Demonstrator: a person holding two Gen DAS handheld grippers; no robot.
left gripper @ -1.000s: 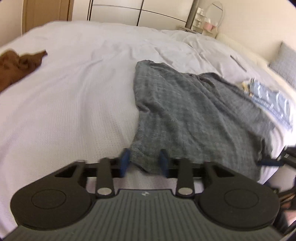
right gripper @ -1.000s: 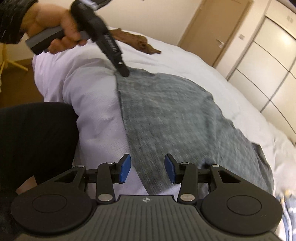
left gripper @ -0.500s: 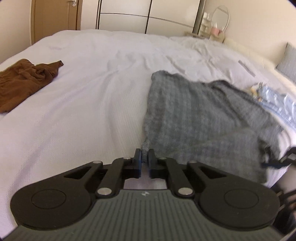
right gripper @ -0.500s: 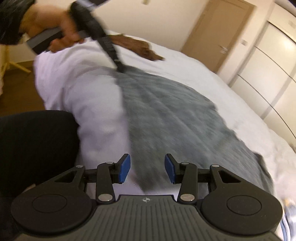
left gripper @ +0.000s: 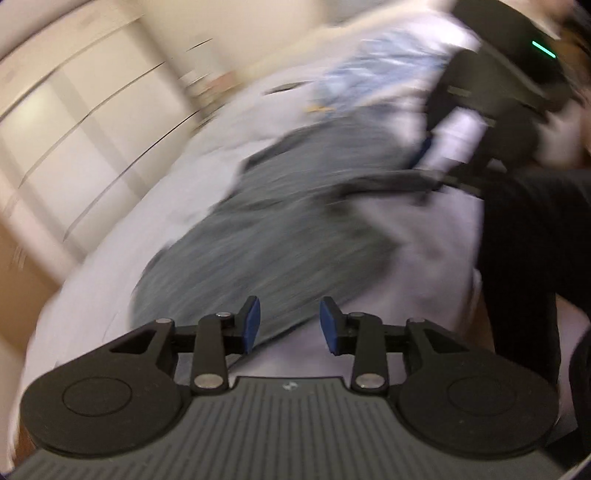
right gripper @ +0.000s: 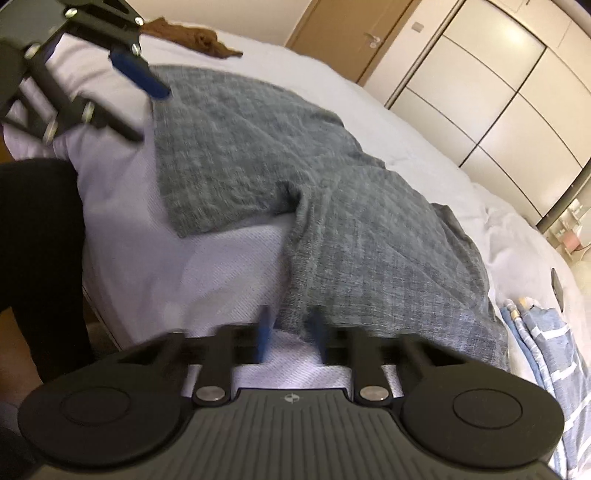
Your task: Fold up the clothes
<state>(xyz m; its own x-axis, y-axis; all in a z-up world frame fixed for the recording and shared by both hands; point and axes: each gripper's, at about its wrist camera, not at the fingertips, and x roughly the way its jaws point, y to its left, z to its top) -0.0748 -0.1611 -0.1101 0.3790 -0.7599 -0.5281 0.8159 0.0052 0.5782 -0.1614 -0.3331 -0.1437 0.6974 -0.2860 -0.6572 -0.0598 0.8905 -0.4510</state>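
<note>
Your bed carries everything here, its white cover a broad flat surface for folding. The grey garment lies spread across the near side of it, rumpled, with one flap reaching toward the near edge and a ridge of cloth running down toward you, so its hem sits within reach of both tools. A blue striped cloth lies just to its right and a brown one far off on the left, both clear of the grey one. Your right gripper has its fingers apart, straddling the near end of that ridge, apparently to pinch it. Your left gripper hangs over the garment's far-left corner with fingers wide apart, holding nothing.
</note>
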